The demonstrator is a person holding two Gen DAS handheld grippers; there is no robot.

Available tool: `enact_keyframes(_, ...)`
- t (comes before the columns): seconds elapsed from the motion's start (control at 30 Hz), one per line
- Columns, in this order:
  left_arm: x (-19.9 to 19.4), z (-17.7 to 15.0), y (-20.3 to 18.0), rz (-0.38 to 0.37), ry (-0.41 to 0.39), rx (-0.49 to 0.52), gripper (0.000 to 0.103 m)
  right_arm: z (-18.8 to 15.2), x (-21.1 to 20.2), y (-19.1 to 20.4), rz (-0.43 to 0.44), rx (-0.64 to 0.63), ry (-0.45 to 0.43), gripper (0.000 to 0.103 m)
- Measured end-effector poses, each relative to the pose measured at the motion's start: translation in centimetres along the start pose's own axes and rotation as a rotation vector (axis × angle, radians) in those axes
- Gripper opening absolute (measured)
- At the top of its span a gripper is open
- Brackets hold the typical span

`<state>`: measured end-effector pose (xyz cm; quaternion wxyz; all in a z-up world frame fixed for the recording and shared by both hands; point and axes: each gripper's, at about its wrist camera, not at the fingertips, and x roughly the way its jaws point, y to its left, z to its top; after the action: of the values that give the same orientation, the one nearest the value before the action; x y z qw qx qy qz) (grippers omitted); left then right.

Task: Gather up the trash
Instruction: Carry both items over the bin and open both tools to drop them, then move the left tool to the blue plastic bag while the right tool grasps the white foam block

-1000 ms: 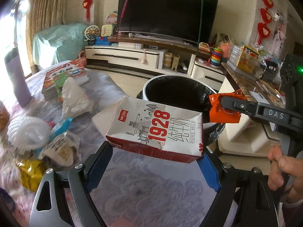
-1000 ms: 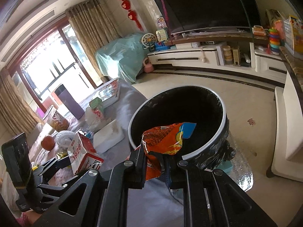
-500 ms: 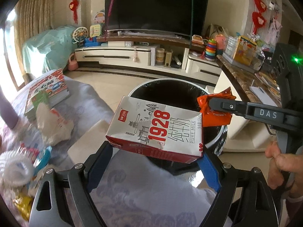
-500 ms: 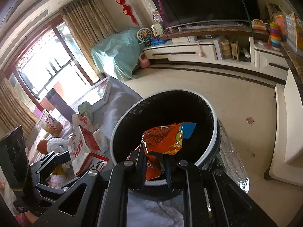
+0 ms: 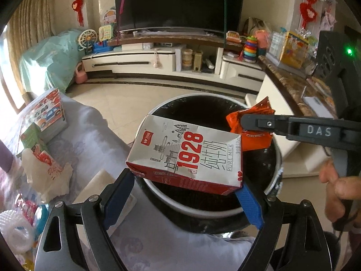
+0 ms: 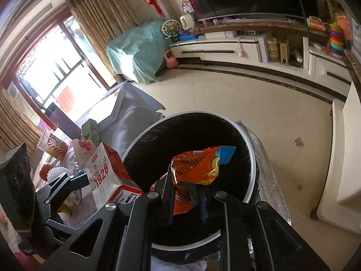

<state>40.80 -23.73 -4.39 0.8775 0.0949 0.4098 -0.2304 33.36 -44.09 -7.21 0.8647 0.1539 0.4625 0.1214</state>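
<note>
The milk carton (image 5: 187,155) lies crosswise between the blue pads (image 5: 117,198) of the left gripper (image 5: 183,190), its long axis running from pad to pad and tilting slightly down to the right in the left wrist view, the "1928" face turned up toward the camera. The jaws stand wide and press on the carton's two short ends, so the carton is gripped. It hangs over the near rim of the black-lined trash bin (image 5: 276,158), partly above the opening.

The right gripper (image 6: 186,199) has just been opening its jaws a little, and a small gap shows between the fingers. The orange snack wrapper (image 6: 198,167) sits between them, its crumpled lower end in the gap and its blue-tipped top sticking up and forward past the fingertips. Whether the pads still pinch it cannot be told. The wrapper is above the bin's opening, just beside the carton's right end.
</note>
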Motion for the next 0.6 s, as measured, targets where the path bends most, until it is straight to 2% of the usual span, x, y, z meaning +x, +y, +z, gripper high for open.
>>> enact_keyframes(0.03,0.2,0.2,-0.1,0.002,0.005,-0.001,0.088,0.1,0.1,-0.1,-0.003,0.002,0.003,0.021)
enact_keyframes(0.1,0.6,0.2,-0.2,0.003,0.018,-0.014,0.088,0.2,0.1,-0.3,-0.010,0.009,0.001,0.031)
enact_keyframes(0.17,0.9,0.3,-0.1,0.002,0.026,-0.024,0.088,0.3,0.0,-0.5,-0.004,0.016,-0.001,0.048)
enact_keyframes(0.2,0.9,0.3,-0.1,0.001,0.028,-0.033,0.088,0.3,-0.1,-0.6,-0.001,0.021,-0.004,0.052)
enact_keyframes(0.4,-0.7,-0.3,-0.2,-0.013,-0.015,-0.081,0.088,-0.1,-1.1,-0.7,0.004,0.041,-0.036,0.056)
enact_keyframes(0.6,-3.9,-3.8,0.2,-0.032,-0.086,-0.109,0.088,-1.8,-2.2,0.7,0.023,0.056,-0.079,0.072)
